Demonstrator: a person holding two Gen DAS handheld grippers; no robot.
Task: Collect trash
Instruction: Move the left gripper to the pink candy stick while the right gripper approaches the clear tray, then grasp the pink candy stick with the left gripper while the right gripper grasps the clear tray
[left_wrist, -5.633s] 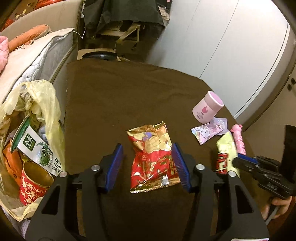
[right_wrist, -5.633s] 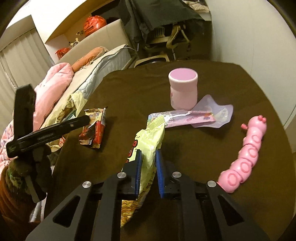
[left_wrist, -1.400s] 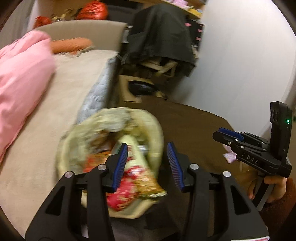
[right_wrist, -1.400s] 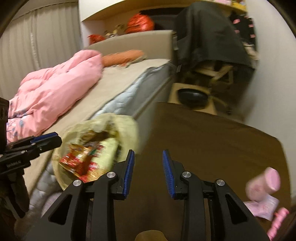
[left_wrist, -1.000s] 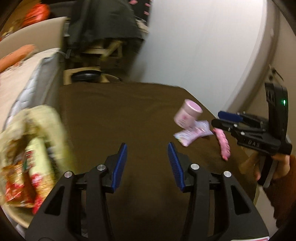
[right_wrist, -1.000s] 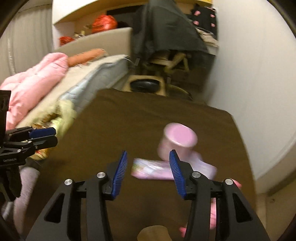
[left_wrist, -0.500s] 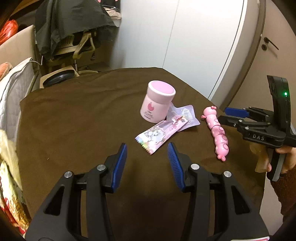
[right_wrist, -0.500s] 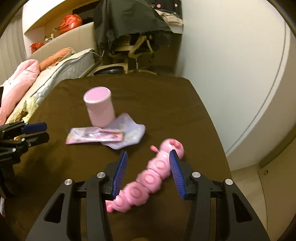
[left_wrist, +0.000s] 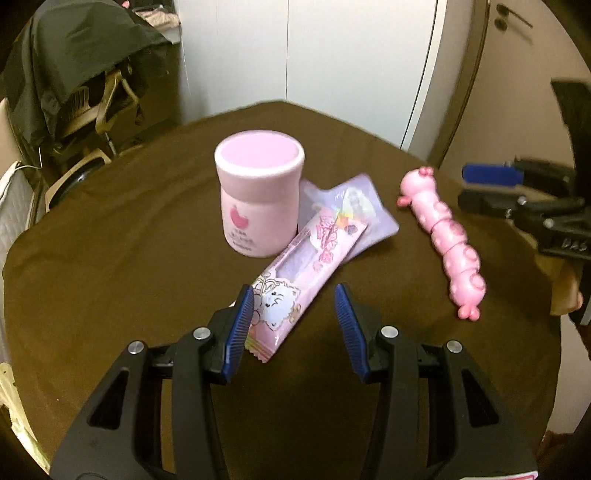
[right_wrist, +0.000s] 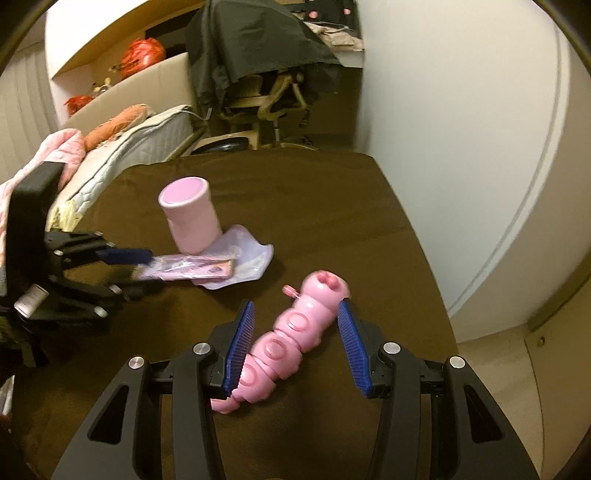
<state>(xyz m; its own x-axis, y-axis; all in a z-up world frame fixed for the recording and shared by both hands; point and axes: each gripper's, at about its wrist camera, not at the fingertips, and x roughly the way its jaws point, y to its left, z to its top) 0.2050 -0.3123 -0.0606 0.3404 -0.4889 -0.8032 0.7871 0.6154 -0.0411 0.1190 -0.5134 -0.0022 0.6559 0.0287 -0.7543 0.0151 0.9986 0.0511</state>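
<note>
A long pink snack wrapper (left_wrist: 306, 266) lies on the brown table (left_wrist: 110, 258), leaning on a lilac pouch (left_wrist: 354, 206) beside a pink jar (left_wrist: 258, 195). My left gripper (left_wrist: 293, 325) is open, and the wrapper's near end lies between its pads, close to the left one. The right wrist view shows the left gripper (right_wrist: 144, 273) around the wrapper (right_wrist: 184, 269). My right gripper (right_wrist: 295, 343) is open astride a pink caterpillar toy (right_wrist: 295, 332), whose tail runs under the left pad. The right gripper (left_wrist: 491, 184) hovers past the toy (left_wrist: 443, 240) in the left wrist view.
A yellow trash bag (right_wrist: 66, 218) hangs off the table's left side, next to a mattress (right_wrist: 147, 144) with pink bedding. A chair draped in dark clothing (right_wrist: 258, 55) stands behind the table. White wall and doors (left_wrist: 332, 74) close off the right.
Both grippers swung away from the trash bag to the table. The left has come down close onto the pink wrapper. The right settled over the caterpillar toy and has held there.
</note>
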